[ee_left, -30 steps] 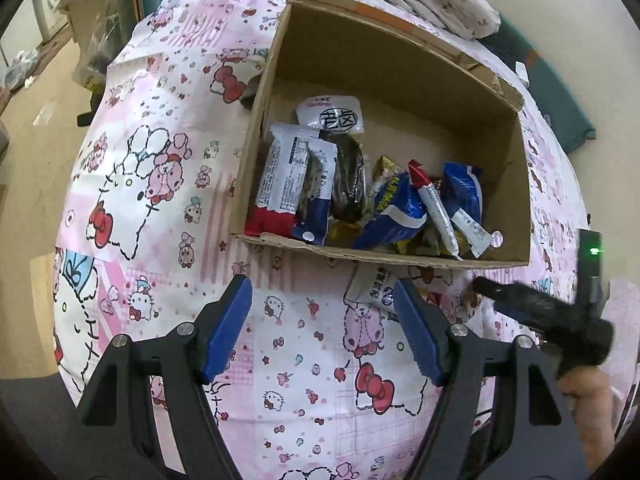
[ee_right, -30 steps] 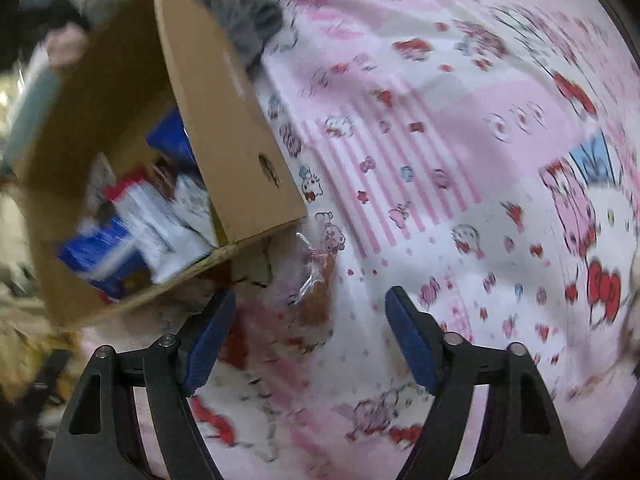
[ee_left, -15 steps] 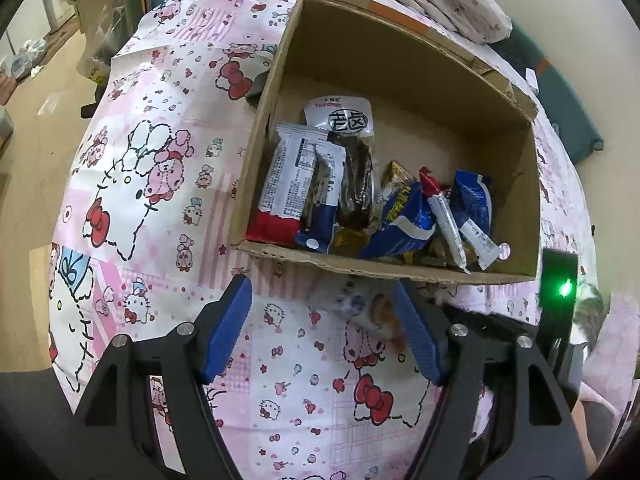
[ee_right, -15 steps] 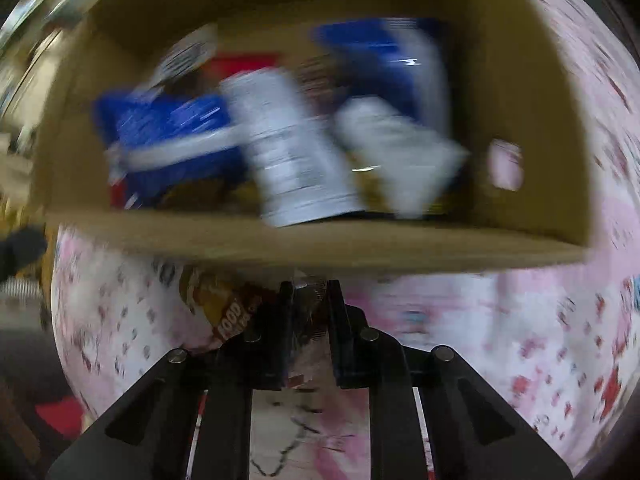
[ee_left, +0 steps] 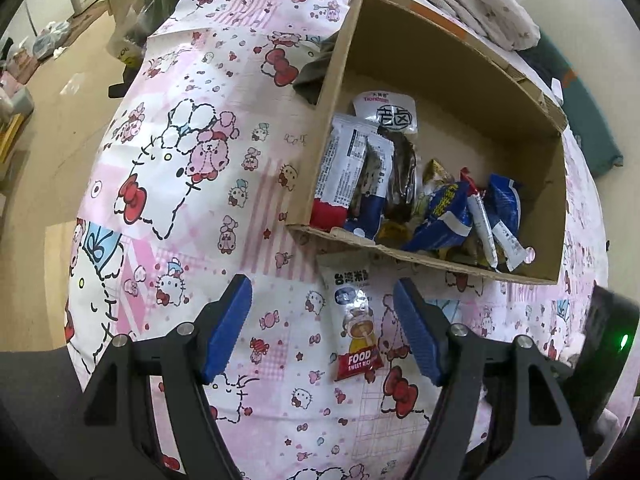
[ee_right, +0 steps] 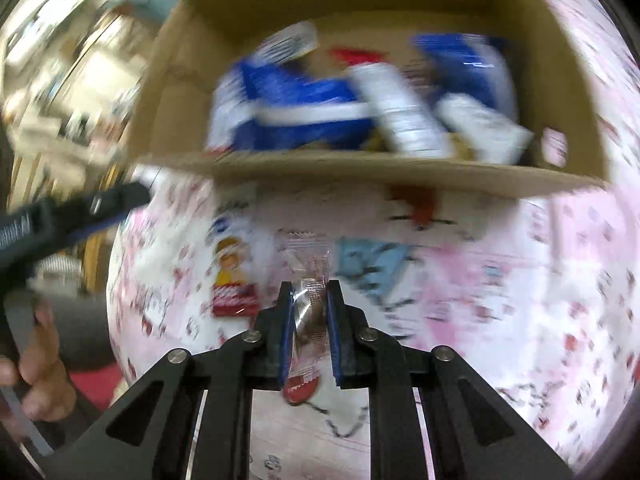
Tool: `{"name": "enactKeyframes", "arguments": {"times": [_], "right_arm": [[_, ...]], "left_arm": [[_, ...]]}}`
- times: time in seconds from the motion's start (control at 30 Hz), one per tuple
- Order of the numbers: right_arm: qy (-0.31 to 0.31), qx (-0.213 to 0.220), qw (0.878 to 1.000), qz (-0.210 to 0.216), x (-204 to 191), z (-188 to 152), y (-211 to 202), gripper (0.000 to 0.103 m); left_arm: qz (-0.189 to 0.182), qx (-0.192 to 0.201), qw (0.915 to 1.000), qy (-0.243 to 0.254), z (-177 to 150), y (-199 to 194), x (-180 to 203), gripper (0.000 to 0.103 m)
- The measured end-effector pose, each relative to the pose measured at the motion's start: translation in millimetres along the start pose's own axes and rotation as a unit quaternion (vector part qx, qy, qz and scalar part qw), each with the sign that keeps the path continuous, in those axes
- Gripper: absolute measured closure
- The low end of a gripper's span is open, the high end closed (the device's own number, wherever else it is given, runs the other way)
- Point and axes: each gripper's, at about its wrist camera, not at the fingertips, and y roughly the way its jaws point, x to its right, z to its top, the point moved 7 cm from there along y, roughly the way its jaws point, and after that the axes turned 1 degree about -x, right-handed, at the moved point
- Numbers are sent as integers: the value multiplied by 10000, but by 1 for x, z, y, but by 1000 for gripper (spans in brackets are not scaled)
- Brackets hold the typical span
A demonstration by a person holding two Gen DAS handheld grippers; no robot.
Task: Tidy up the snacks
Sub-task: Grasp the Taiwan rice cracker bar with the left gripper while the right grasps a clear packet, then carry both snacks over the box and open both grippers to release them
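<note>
Item in hand: clear-wrapped snack [ee_right: 306, 300], clamped in my right gripper [ee_right: 307, 304]. Left gripper [ee_left: 322, 312] spread, empty. Next, likely: carry to cardboard box [ee_right: 360, 168], twelve o'clock.

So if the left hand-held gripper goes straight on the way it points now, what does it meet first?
Probably the rice snack packet lying on the cloth between the open left hand-held gripper fingers. The cardboard box wall comes just behind it. Depth is unclear.
</note>
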Motion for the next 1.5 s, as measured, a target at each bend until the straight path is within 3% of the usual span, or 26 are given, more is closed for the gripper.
{"name": "enactKeyframes", "arguments": {"times": [0.17,0.27,0.4,0.57,0.6,0.63,0.67,0.7,0.8,1.1,1.27,1.5], "right_arm": [[797,187,9966,26,30,1,-11,87],[771,249,9967,30,30,6,-10,87],[704,197,9973,5,24,6,-7,87],[717,206,9972,-52,26,4,-10,87],[712,198,9972,-93,25,3,-8,87],[701,194,9973,-106,25,3,-7,87],[679,188,9975,-110,25,3,-6,87],[650,183,9976,-129,24,3,-5,87],[634,136,9978,-160,23,2,-2,87],[490,154,9987,-24,9,1,-7,87],[418,195,9988,175,-2,0,-15,87],[305,429,9965,644,-27,0,-42,87]], "left_arm": [[43,-94,9999,122,-5,7,6,33],[69,-336,9990,300,-17,19,15,33],[-24,-1086,9918,678,-44,51,34,33],[407,-1100,9885,954,-49,75,40,33],[435,-1158,9872,1004,-50,78,41,34],[505,-1216,9853,1085,-50,81,42,45],[621,-1207,9835,1195,-49,81,42,74],[720,-1192,9822,1262,-47,79,41,77],[548,-1252,9853,1022,-48,74,34,77],[476,-1100,9895,810,-56,52,11,77],[-51,-1373,9904,162,-57,43,-3,77],[99,-627,9979,160,-40,-6,-14,77]]}}
